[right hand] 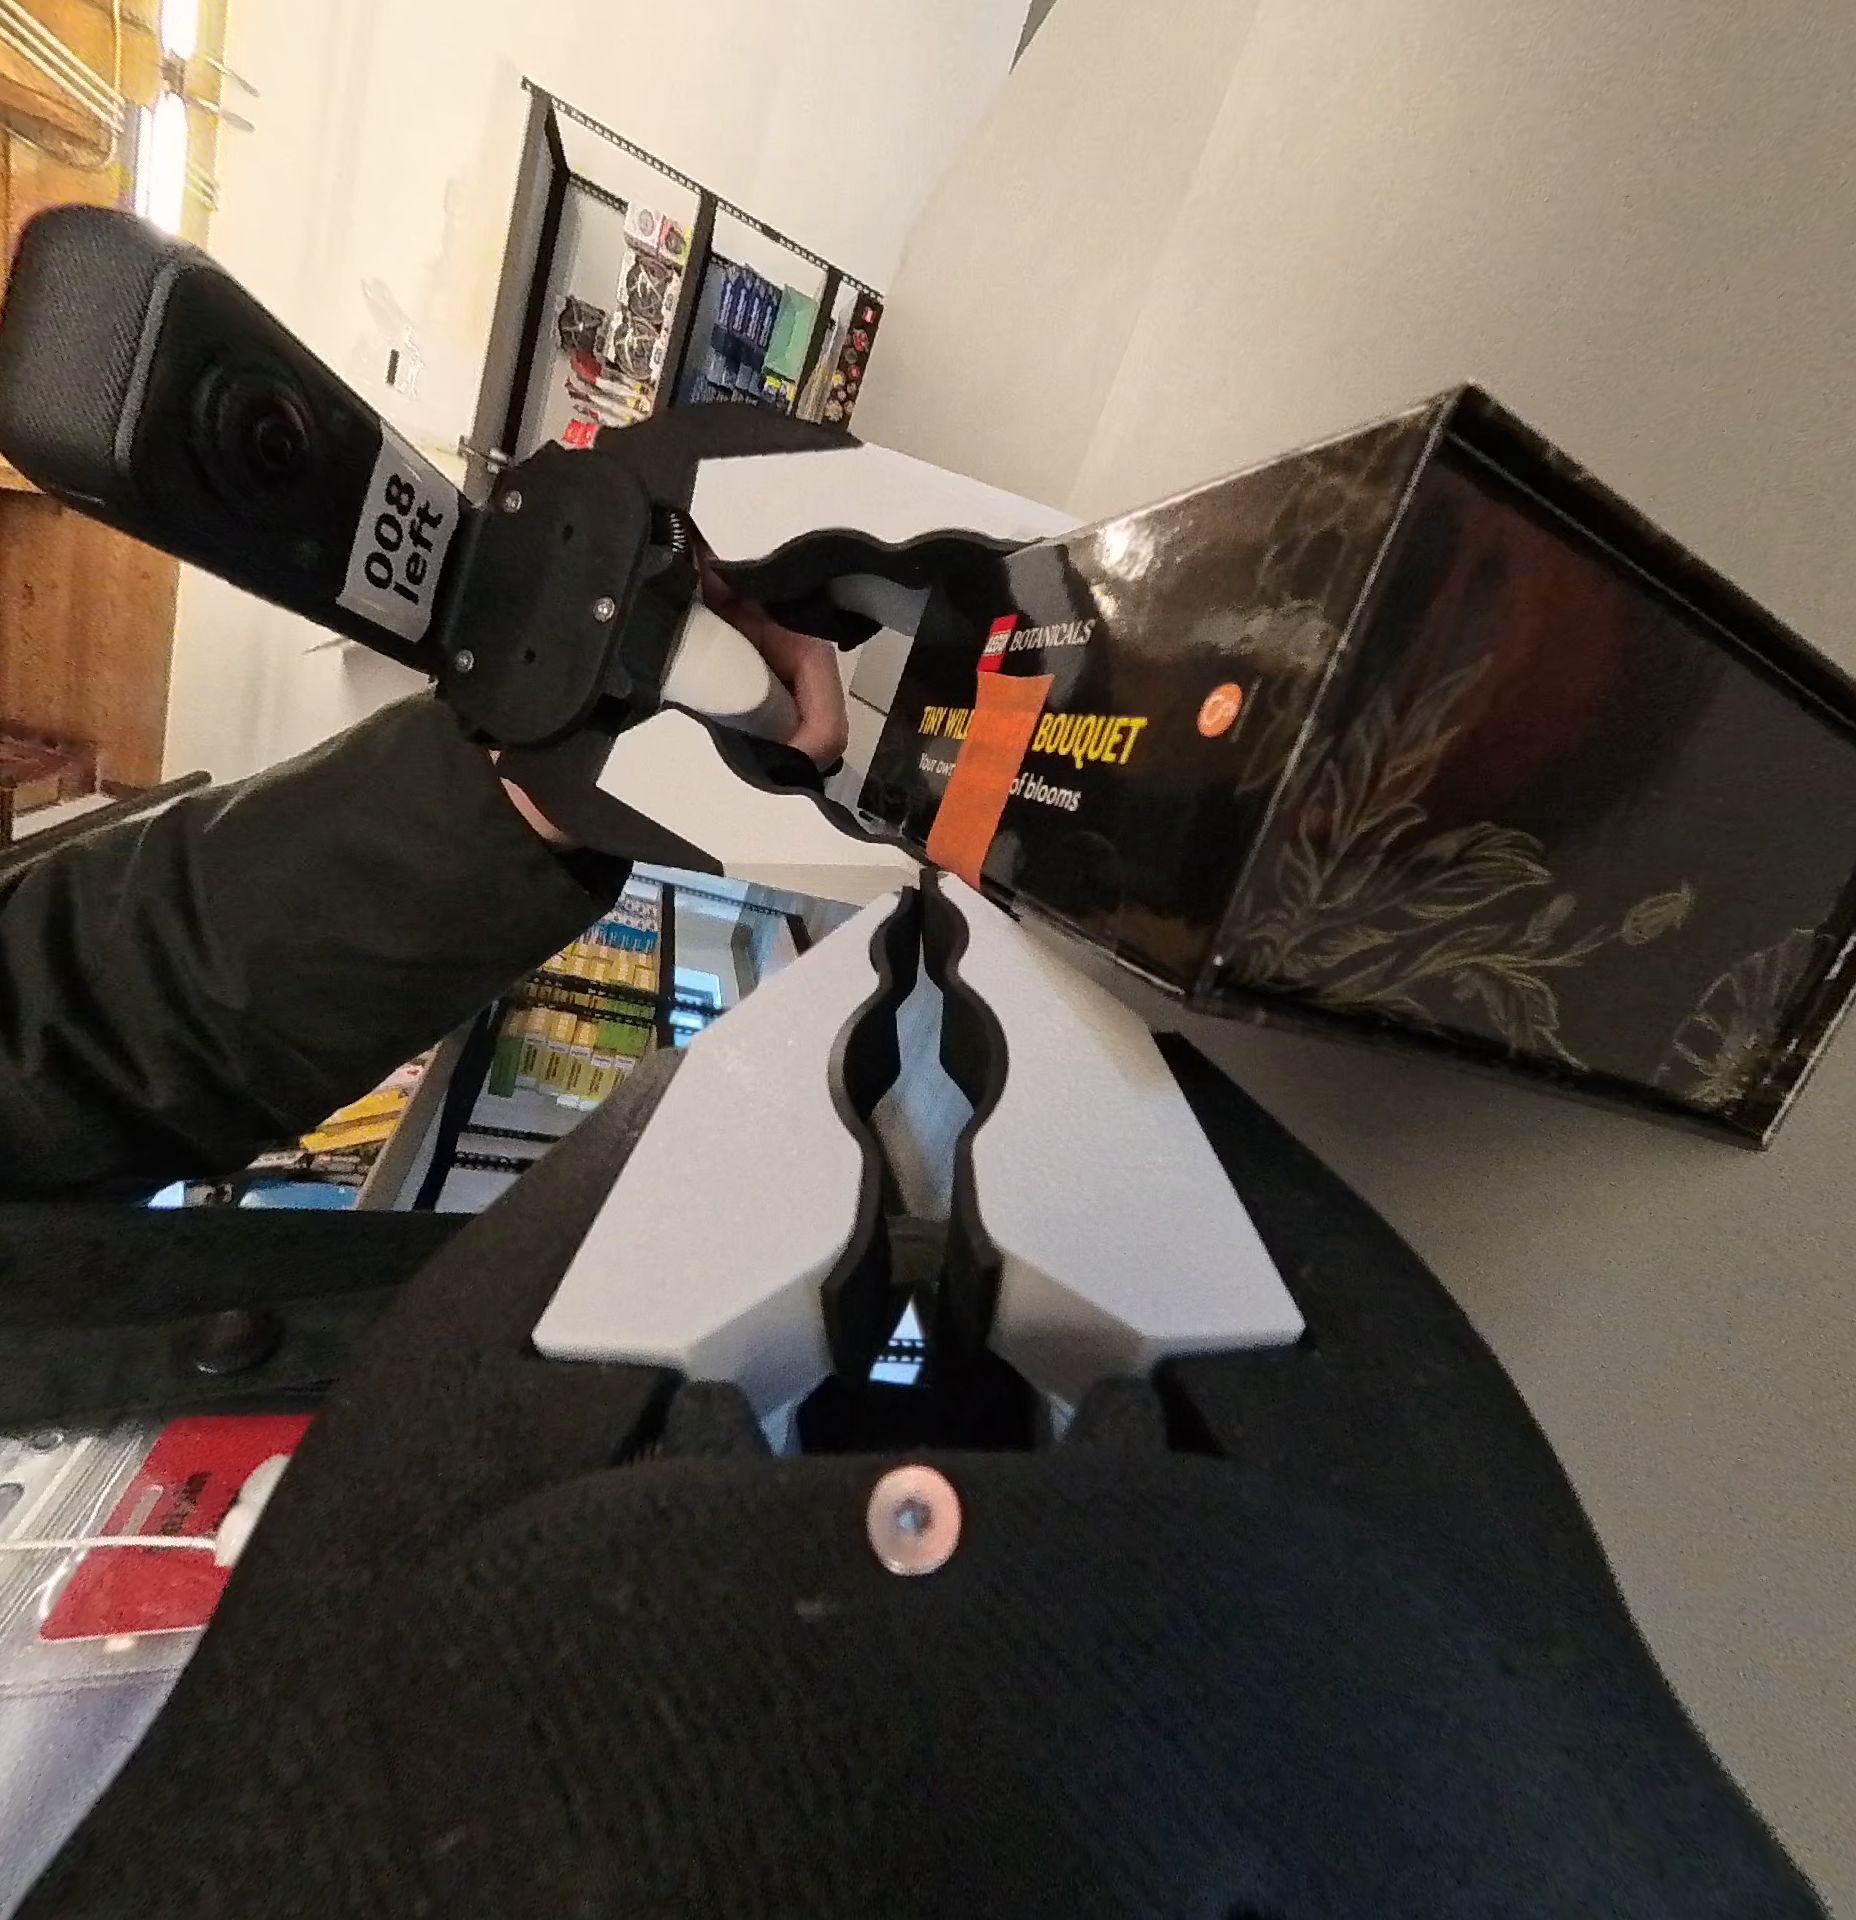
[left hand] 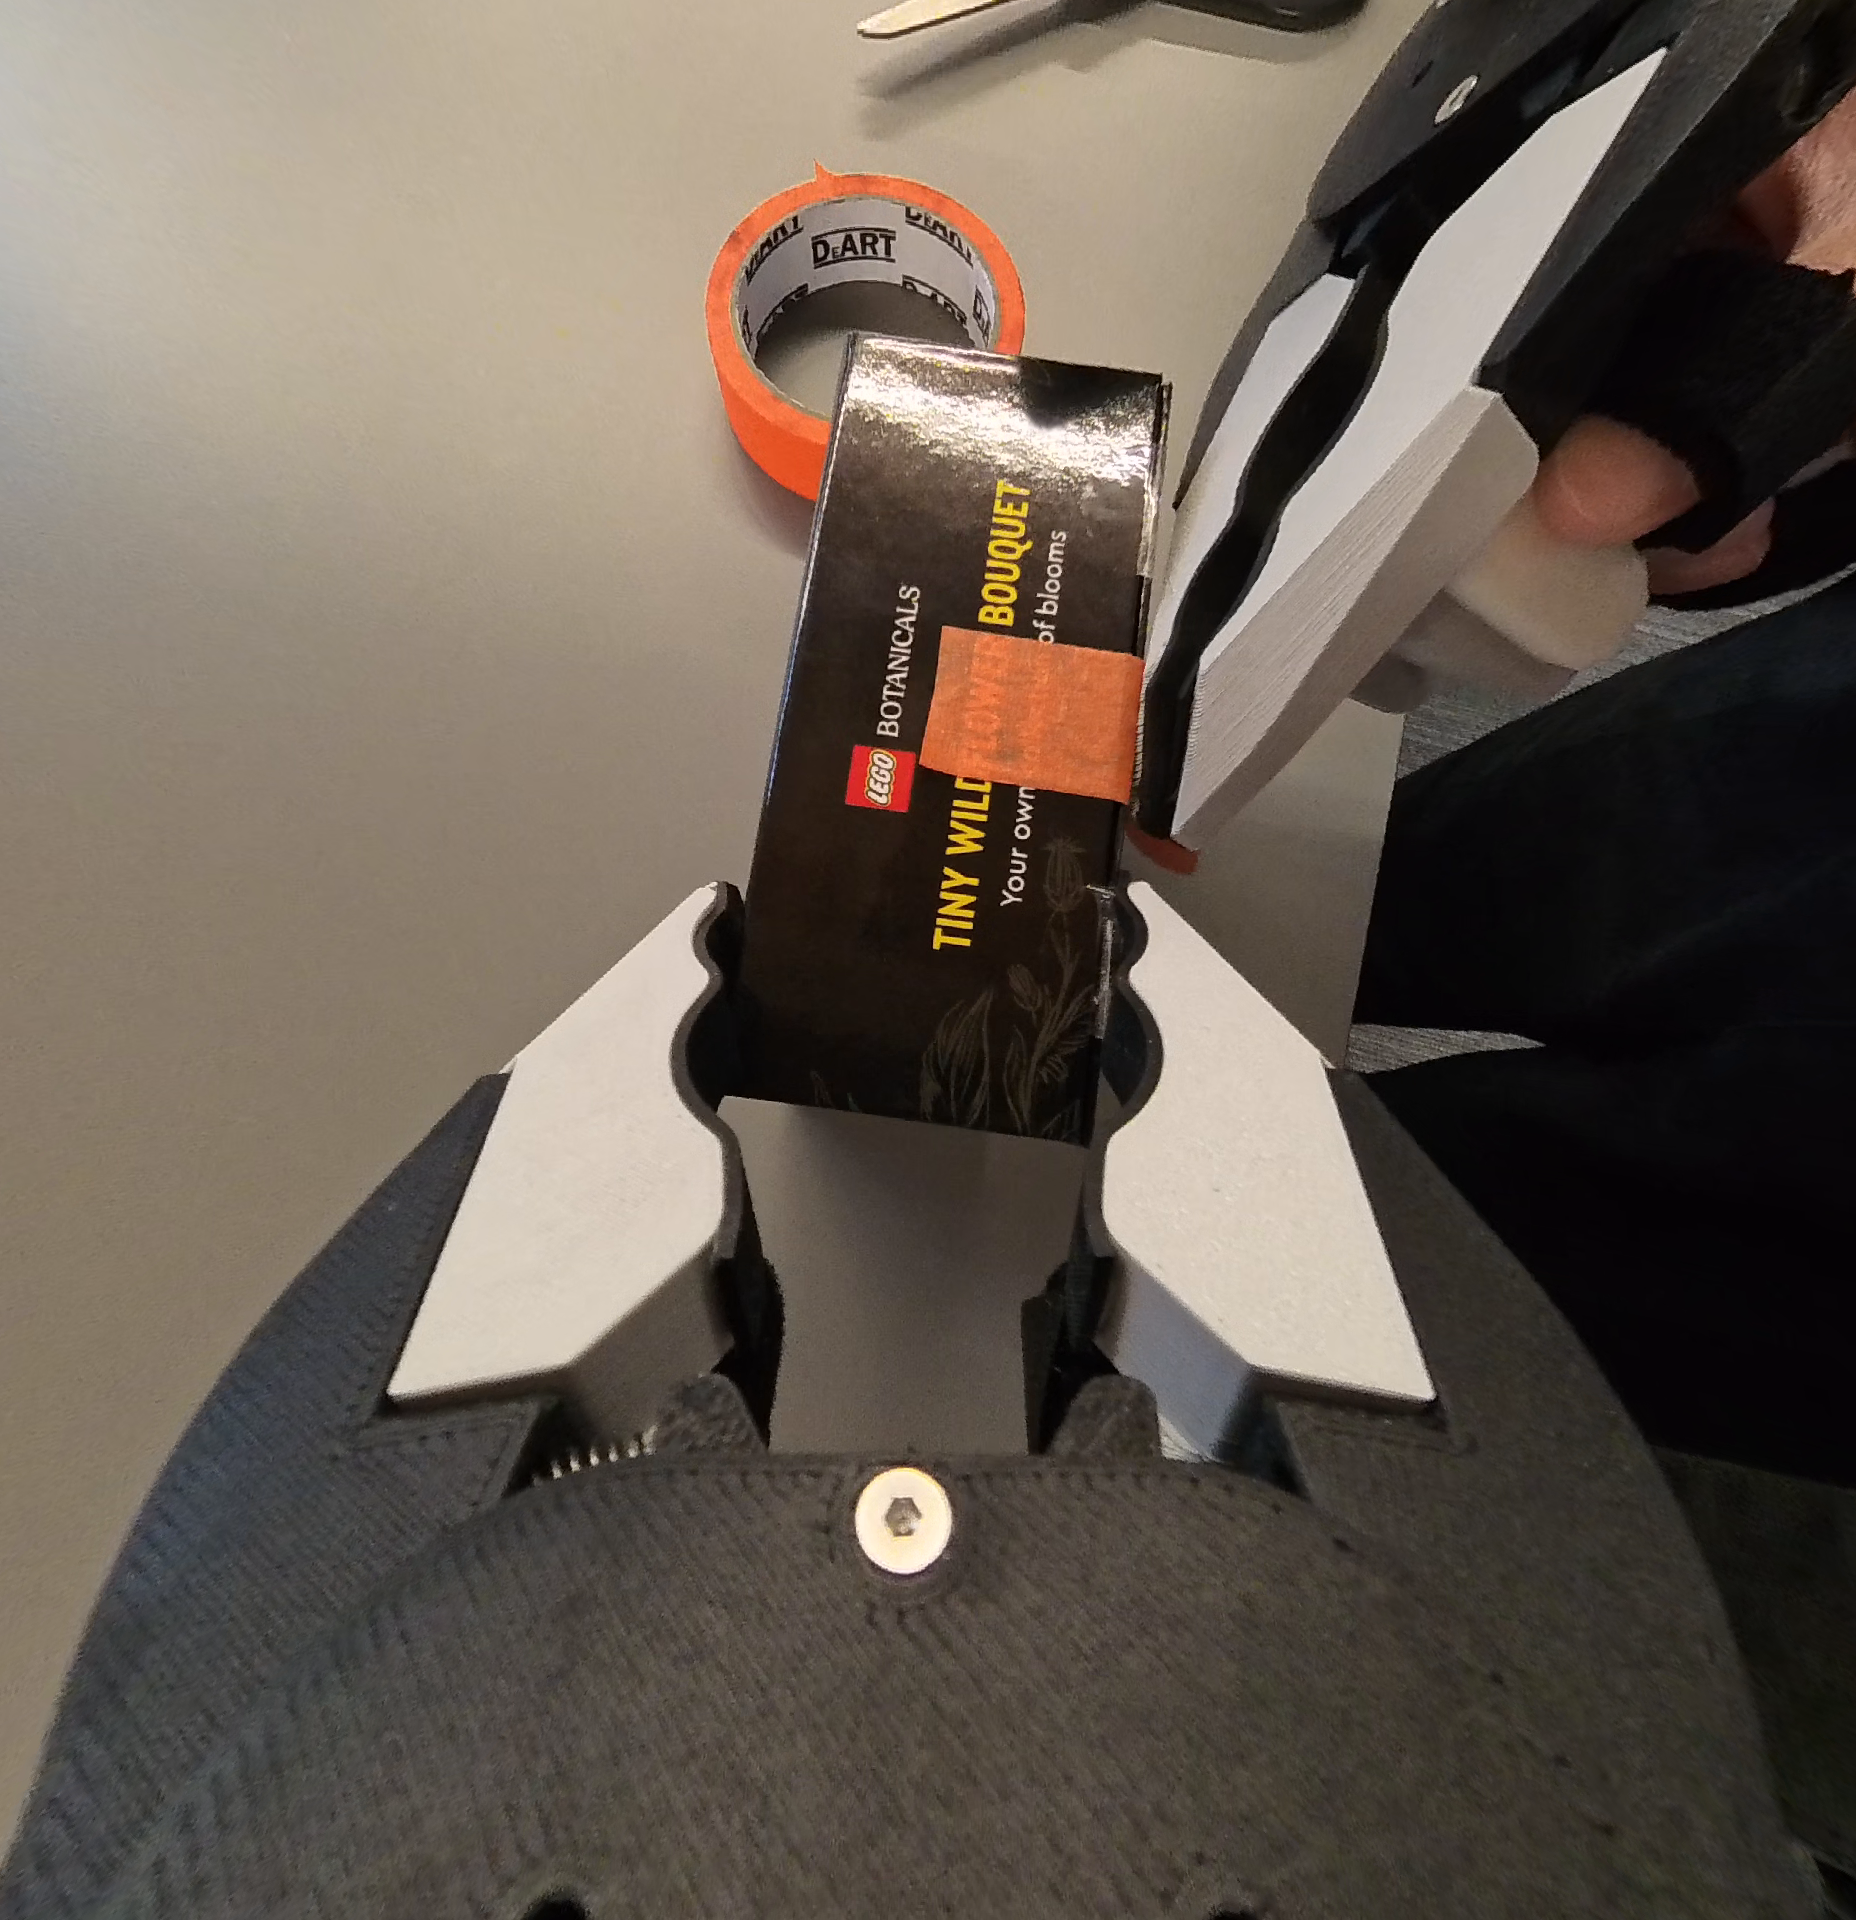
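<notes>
Both grippers same build: black 3D-printed body, visible layer lines, rounded fan-shaped front plate.

Left gripper point(left hand: 929, 914): light grey wedge fingers point(left hand: 591, 1153) with wavy black inner pads, silver hex screw point(left hand: 903, 1519) dead centre, bit of spring showing at finger base.

Right gripper point(right hand: 929, 883): same grey fingers point(right hand: 1100, 1122), same black scalloped pads, same silver screw point(right hand: 912, 1519).

Left unit seen from right wrist view: black camera point(right hand: 186, 416) on back, grey sticker with writing, white trigger.

Person: black sleeve point(right hand: 228, 935), black strap point(left hand: 1734, 384) over finger.
</notes>
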